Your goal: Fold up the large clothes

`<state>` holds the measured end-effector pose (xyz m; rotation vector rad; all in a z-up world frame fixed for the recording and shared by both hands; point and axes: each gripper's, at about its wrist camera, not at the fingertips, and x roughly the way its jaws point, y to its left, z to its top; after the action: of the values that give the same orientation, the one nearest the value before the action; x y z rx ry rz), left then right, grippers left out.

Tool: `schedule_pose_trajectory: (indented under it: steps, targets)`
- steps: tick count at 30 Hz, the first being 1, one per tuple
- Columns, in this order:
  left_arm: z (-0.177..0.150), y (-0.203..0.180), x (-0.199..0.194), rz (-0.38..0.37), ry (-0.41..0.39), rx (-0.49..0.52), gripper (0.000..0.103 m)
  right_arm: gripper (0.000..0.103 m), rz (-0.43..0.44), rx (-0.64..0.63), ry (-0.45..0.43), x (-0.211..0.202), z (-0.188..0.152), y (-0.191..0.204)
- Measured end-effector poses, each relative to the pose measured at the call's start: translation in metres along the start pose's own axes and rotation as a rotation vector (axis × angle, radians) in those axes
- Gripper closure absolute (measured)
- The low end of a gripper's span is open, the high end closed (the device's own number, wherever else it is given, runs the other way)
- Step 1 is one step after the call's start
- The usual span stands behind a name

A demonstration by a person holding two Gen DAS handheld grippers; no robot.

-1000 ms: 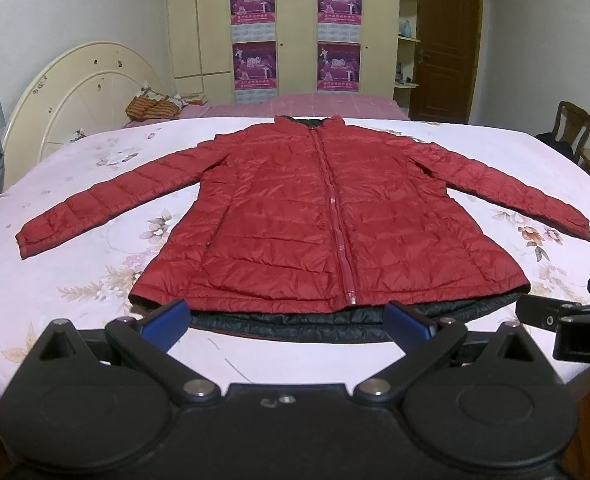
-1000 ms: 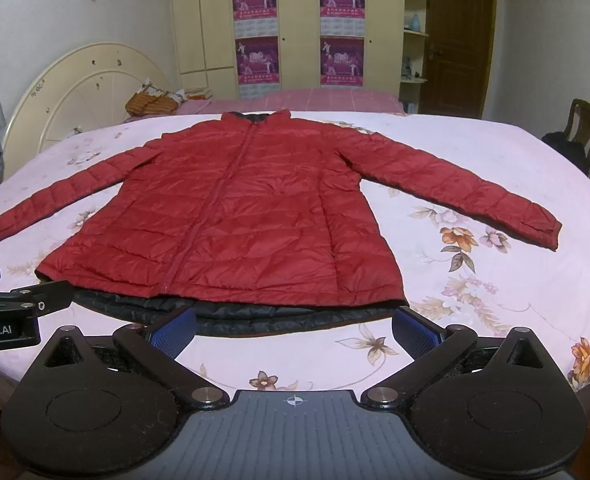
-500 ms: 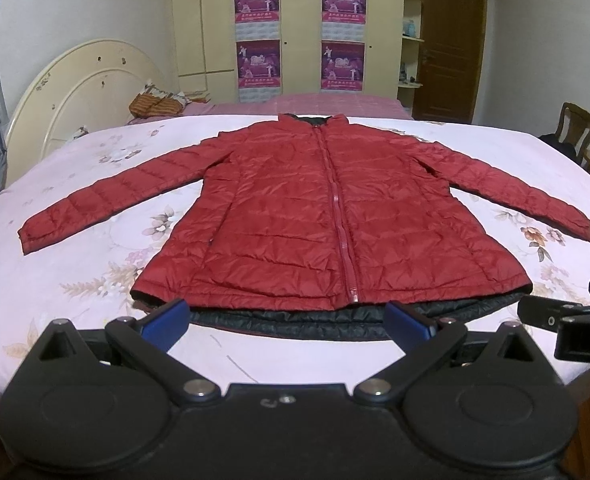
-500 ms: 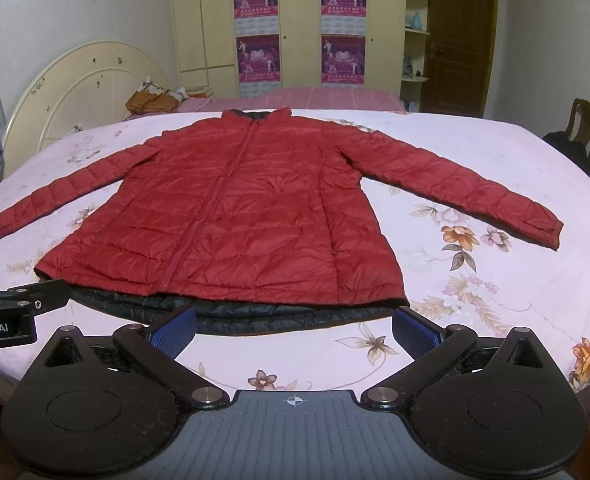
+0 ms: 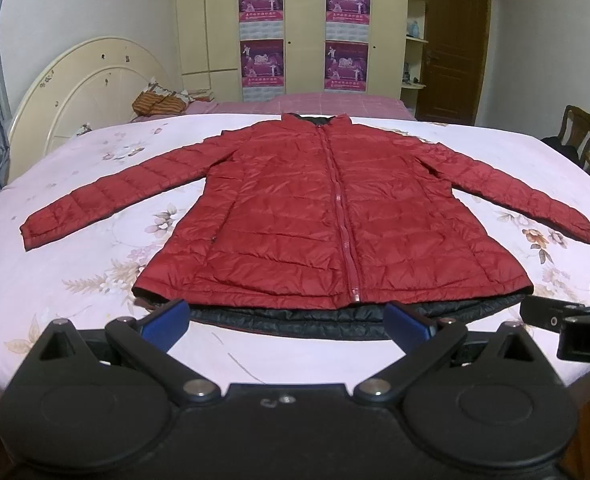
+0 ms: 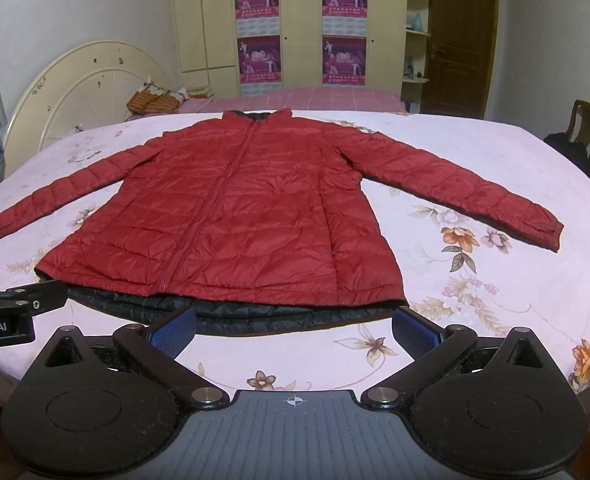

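Note:
A red quilted jacket (image 5: 327,216) lies flat and zipped on a pink floral bed sheet (image 5: 55,280), collar far, both sleeves spread out. Its black lining shows along the near hem (image 5: 295,320). It also shows in the right wrist view (image 6: 231,216). My left gripper (image 5: 287,322) is open and empty, just short of the hem near its left half. My right gripper (image 6: 295,328) is open and empty, just short of the hem's right half. Each gripper shows at the edge of the other's view.
A cream round headboard (image 5: 91,92) stands at the back left. A striped bag (image 5: 155,102) lies on the far bed. Cabinets with purple posters (image 5: 303,32) line the back wall. A wooden chair (image 5: 579,136) and a brown door (image 5: 455,48) are at the right.
Both views have shifted slightly, with the jacket sitting a bit further right in the left wrist view. Both grippers stay open. The jacket has not moved.

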<state>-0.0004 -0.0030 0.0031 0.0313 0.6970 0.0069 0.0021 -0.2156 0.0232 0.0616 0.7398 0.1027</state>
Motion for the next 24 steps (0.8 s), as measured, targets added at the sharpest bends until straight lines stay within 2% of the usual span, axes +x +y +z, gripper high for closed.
schedule_pose_trajectory:
  steps: [24]
  targets:
    - [-0.0018,-0.0035,0.0022,0.007,0.008,-0.012,0.000,0.000,0.001,-0.001,-0.002,0.0021,-0.0006,-0.0043]
